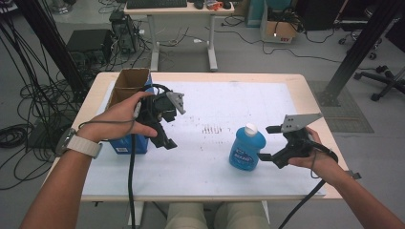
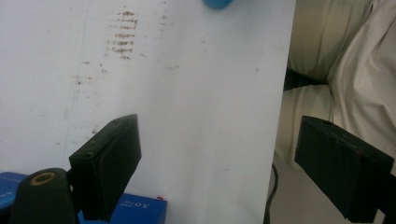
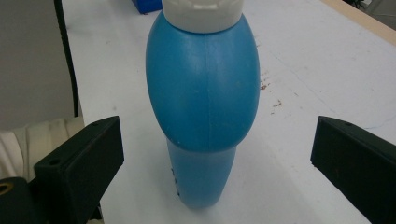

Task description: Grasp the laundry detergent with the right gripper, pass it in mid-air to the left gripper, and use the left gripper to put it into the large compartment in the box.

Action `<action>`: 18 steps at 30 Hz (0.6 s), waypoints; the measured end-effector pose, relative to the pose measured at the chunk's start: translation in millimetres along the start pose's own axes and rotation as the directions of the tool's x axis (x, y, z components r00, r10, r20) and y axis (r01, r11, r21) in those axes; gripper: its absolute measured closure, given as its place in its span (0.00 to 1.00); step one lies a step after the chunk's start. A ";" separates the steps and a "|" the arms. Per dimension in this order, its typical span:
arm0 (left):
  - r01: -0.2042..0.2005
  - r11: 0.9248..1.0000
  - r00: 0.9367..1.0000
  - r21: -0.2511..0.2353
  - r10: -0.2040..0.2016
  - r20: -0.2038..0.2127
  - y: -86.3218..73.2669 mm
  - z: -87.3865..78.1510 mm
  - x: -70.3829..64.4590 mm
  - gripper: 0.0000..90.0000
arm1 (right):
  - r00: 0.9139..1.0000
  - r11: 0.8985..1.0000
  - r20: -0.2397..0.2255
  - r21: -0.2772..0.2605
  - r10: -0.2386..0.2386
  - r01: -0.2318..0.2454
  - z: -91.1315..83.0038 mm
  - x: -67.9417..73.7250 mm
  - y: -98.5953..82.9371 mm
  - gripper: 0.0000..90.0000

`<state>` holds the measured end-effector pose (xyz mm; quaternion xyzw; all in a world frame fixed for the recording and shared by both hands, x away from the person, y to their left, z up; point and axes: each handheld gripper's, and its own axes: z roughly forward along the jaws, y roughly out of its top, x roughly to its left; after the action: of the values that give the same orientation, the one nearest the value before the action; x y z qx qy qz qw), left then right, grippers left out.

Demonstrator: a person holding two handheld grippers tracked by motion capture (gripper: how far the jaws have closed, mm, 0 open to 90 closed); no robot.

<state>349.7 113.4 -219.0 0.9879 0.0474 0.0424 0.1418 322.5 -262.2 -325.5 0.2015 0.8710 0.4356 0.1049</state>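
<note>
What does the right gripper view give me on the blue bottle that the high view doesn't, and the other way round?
Right gripper view alone: the moulded seam down the blue plastic bottle, standing centred between the right tool's wide-open black jaws, neither touching it.

High view alone: the bottle's printed label, the open cardboard box with blue sides at the table's left, and the left tool beside that box.

Both: the bottle upright on the white table sheet, white cap on, with the right tool open.

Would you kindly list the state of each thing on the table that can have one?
Blue bottle: upright, white cap on, standing free.
Cardboard box: open at the top, inside not visible.
Left gripper: open, holding nothing.
Right gripper: open, jaws either side of the bottle, apart from it.
</note>
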 end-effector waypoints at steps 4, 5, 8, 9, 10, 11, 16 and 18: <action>0.002 1.000 1.000 0.000 -0.002 0.000 -0.9 -0.1 -0.3 0.16 | 1.000 1.000 -0.003 -0.018 0.000 0.000 2.3 0.6 -3.6 0.03; 0.001 1.000 1.000 0.000 -0.001 -0.001 -0.9 0.0 -0.3 0.16 | 1.000 1.000 -0.002 -0.021 -0.004 0.004 2.7 0.8 -4.5 0.03; 0.002 1.000 1.000 0.000 -0.002 0.001 -1.1 0.2 -0.6 0.16 | 1.000 1.000 0.001 -0.031 -0.007 0.007 4.5 1.2 -7.3 0.04; 0.002 1.000 1.000 -0.001 -0.002 0.001 -1.1 0.2 -0.7 0.16 | 1.000 0.999 0.003 -0.032 -0.006 0.007 5.2 1.2 -8.6 0.04; 0.003 1.000 1.000 -0.001 -0.003 0.001 -1.2 0.1 -0.7 0.16 | 1.000 0.999 0.002 -0.036 -0.005 0.005 5.8 1.1 -9.7 0.04; 0.001 1.000 1.000 -0.004 -0.001 0.000 -1.1 0.2 -0.7 0.16 | 1.000 0.999 0.001 -0.037 -0.002 0.002 6.1 1.1 -10.7 0.04; 0.001 1.000 1.000 -0.003 -0.001 -0.004 -1.4 -0.4 -0.4 0.17 | 0.999 0.999 0.008 -0.035 0.032 -0.032 6.4 2.8 -16.7 0.04; 0.002 1.000 1.000 -0.001 -0.002 -0.002 -1.4 -0.5 -0.5 0.17 | 0.999 0.998 0.008 -0.051 0.034 -0.034 6.9 2.9 -18.8 0.04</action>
<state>349.1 114.8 -218.9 0.9877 0.0485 0.0434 0.1425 317.6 -266.1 -344.8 0.2156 0.8556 0.4583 0.1066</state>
